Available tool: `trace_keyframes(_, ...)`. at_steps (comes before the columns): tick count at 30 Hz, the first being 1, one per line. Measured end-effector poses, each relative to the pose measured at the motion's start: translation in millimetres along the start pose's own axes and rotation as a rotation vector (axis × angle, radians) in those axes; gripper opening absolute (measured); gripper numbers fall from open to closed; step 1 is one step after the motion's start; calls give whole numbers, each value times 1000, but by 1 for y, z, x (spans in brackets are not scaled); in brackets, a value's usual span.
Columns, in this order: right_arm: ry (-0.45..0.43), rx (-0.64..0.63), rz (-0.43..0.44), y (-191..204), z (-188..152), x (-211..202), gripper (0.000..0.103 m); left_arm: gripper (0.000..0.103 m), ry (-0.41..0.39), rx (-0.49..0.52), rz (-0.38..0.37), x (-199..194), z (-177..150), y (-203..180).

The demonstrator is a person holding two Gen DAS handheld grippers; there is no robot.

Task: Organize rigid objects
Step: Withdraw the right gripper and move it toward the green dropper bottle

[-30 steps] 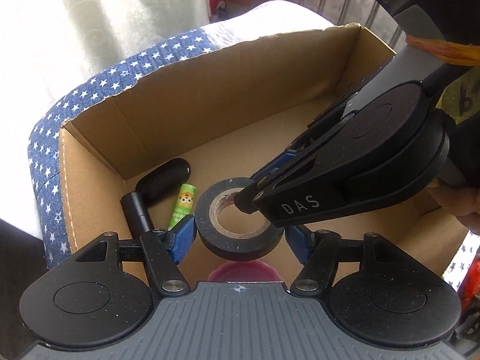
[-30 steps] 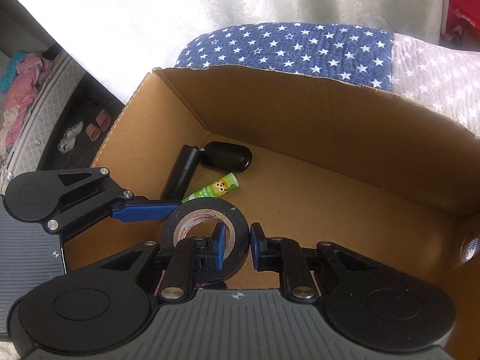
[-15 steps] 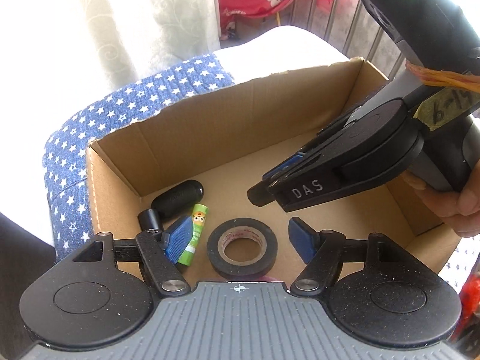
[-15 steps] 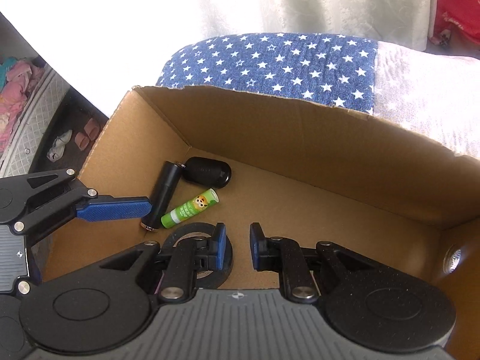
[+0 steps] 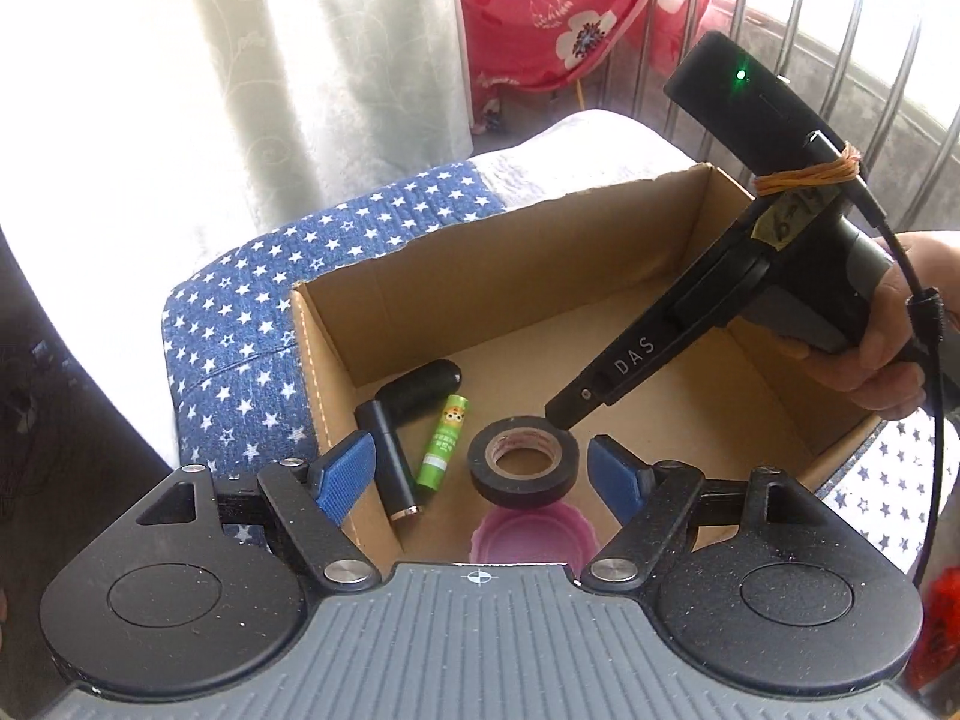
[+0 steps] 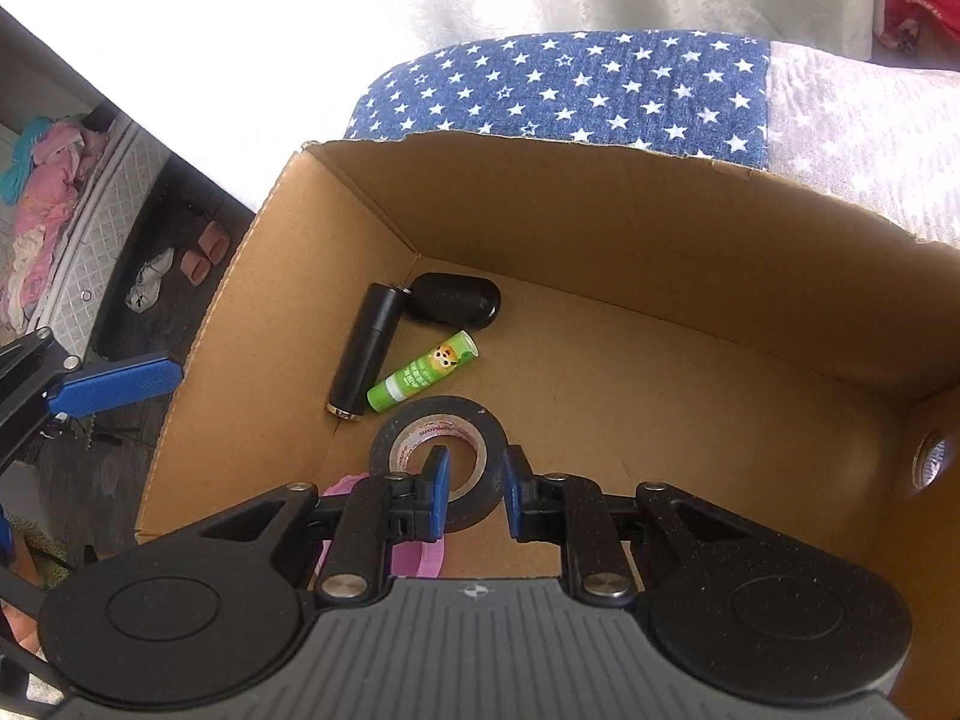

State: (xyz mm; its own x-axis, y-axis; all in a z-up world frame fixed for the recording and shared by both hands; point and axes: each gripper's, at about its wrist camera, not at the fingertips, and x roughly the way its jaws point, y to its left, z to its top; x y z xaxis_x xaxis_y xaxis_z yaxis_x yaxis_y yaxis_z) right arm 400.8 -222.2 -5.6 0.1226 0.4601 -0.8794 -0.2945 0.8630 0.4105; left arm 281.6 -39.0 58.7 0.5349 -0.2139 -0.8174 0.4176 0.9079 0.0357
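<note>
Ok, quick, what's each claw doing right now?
Left gripper: open, jaws just been opening, holding nothing.
Right gripper: almost closed astride the rim of the tape roll; whether it grips cannot be told.

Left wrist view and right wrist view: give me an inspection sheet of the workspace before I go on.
Surface: cardboard box on star-print blue cloth.
Job's things: on the box floor, black tape roll lying flat, green tube, black cylinder, black oval piece.
Clutter: pink round thing, partly hidden.
Grippers: left hand-held gripper open above the roll, jaws just opening, gripping nothing. Right hand-held gripper narrow, astride the roll's wall; contact unclear.
Cables: black cable hanging from the right tool.
Surroundings: white curtain, red floral cloth, metal bars.
</note>
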Motion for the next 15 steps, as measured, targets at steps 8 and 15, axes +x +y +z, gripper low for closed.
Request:
trace_keyframes(8,99,-78,-85,9,14,40,21,86,-128,-118,-3,-38,-23,37)
trace_keyframes(15,52,-125,-205,15,31,44,19,86,-200,-252,6,-60,-64,68)
